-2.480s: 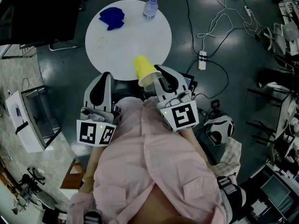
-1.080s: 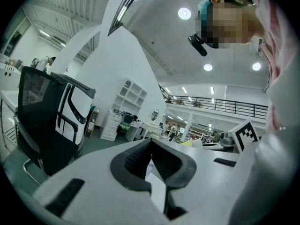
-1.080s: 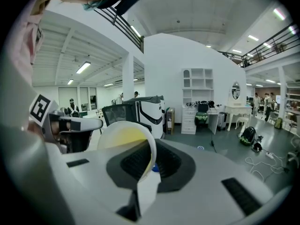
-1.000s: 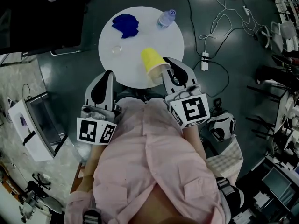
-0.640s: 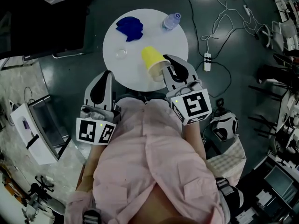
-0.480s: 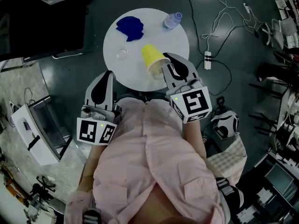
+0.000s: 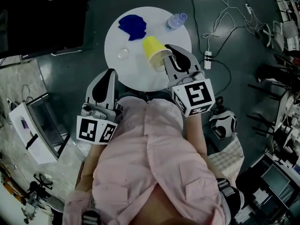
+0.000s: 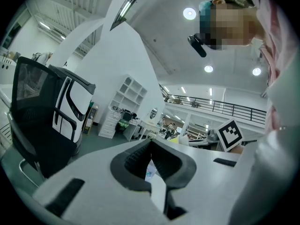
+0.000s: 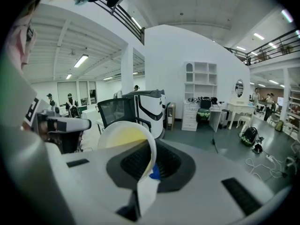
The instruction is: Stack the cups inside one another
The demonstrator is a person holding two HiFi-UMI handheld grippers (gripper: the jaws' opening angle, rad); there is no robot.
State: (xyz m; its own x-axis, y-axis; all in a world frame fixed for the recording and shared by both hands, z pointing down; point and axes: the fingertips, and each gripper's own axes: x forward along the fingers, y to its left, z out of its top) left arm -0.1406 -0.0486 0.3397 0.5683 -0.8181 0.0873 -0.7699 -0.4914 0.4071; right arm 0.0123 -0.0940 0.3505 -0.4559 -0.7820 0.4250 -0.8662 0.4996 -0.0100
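Note:
A round white table (image 7: 159, 78) stands in front of me in the head view. My right gripper (image 7: 169, 55) is shut on the rim of a yellow cup (image 7: 153, 49), which it holds tilted above the table's near right part. In the right gripper view the yellow cup (image 9: 123, 139) has its wall pinched between the jaws of that gripper (image 9: 149, 172). A small clear cup (image 7: 123, 53) and a crumpled blue thing (image 7: 132, 21) sit on the table. My left gripper (image 7: 108, 74) is shut and holds nothing, near the table's front edge; the same gripper (image 8: 151, 163) shows only closed jaws.
A clear plastic bottle (image 7: 177, 20) lies at the table's far right. Cables and a power strip (image 7: 206, 57) run over the floor to the right. A black office chair (image 8: 42, 121) stands at the left. A white cabinet (image 7: 23, 130) is at the lower left.
My right gripper has carried the yellow cup forward, farther over the table. A clear cup has come into sight on the table. The left gripper has stayed put.

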